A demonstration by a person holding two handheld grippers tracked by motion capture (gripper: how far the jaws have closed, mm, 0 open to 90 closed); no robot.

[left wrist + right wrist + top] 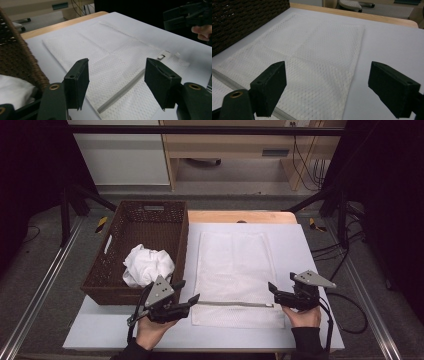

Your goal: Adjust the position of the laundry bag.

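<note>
**A:** Since you asked about the layout, high view first: a white mesh laundry bag (234, 275) lies flat on the white table (310, 250), just right of a brown wicker basket (131, 225) that holds a crumpled white cloth (147, 265). The bag's long axis runs away from the person, and its grey zipper (235, 304) crosses the near end left to right. The left gripper (186, 292) sits at the zipper's left end, the right gripper (272, 290) at its right end, by the zipper pull (270, 305). Both are spread wide, holding nothing.

**B:** So which hand goes for the pull?

**A:** The right one's nearer, I'd guess. The pull lies just below and in front of its jaws.

**B:** And the left gripper view?

**A:** Left gripper (117, 82) released, jaws well apart, with the zipper (125, 90) running out between them toward the pull (163, 55) at the far end. The right gripper (185, 15) hangs beyond that, and the basket (22, 60) is at the edge.

**B:** Right gripper view?

**A:** Right gripper (327, 87) open too, bag (312, 50) spread under and ahead of it. The zipper (227, 81) cuts across the lower left corner and the basket wall (242, 22) is behind. I can't make out the pull there.
</note>
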